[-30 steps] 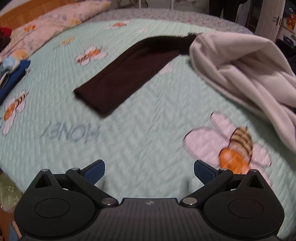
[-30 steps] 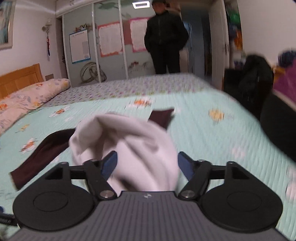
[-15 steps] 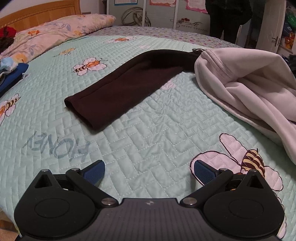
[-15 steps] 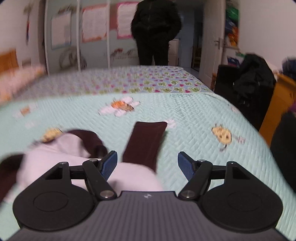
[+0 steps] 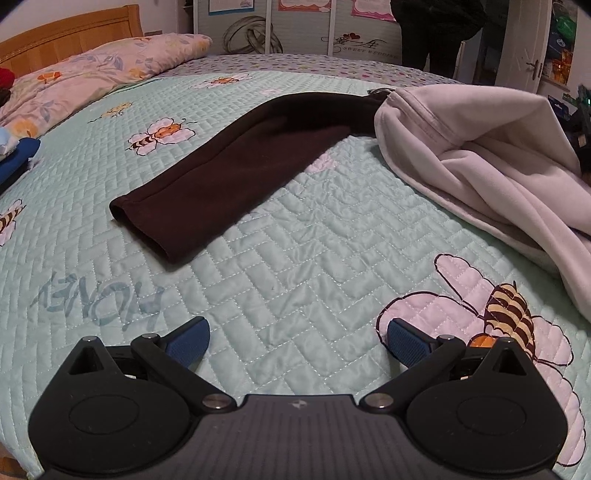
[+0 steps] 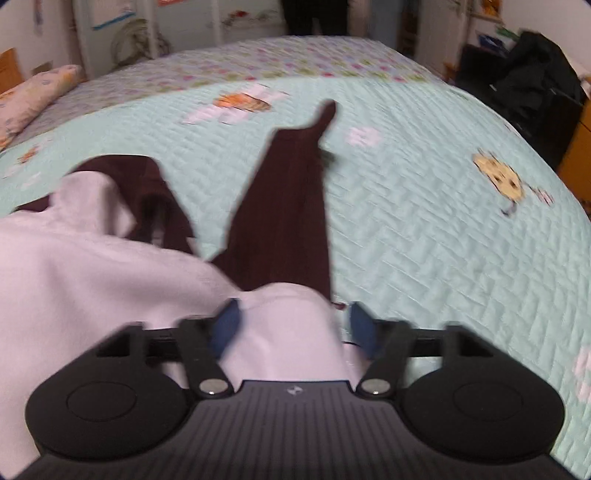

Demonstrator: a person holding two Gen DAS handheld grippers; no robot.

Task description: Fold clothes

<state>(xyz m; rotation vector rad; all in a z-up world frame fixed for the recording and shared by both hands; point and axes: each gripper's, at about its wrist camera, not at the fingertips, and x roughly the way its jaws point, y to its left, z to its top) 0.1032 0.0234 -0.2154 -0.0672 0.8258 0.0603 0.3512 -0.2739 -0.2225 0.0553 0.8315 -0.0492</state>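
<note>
We look down both grippers onto a bed covered by a mint quilt (image 5: 295, 266) stitched with bees and the word HONEY.

Left wrist view: the left gripper (image 5: 297, 338) hangs over bare quilt at the bottom centre of the frame, its blue pads spread wide with nothing between them. A dark brown sleeve (image 5: 236, 166) lies flat, running from the centre left up toward the upper right, where it disappears under the pale lilac body of the garment (image 5: 480, 162), bunched along the right edge. A floral pillow (image 5: 92, 74) sits at upper left before a wooden headboard (image 5: 70, 44). Folded blue cloth (image 5: 16, 155) shows at the left edge. A person in dark clothes (image 5: 436, 33) stands at the top right, beyond the bed.

Right wrist view, blurred: the right gripper (image 6: 293, 326) is low in the frame, and its jaws have just been closing in. A hump of the lilac fabric (image 6: 291, 332) rises between the pads. We cannot tell whether the pads already press on it. The second brown sleeve (image 6: 288, 206) stretches from the gripper up toward the top centre. More lilac cloth fills the lower left. Dark bags (image 6: 532, 85) stand at the upper right.
</note>
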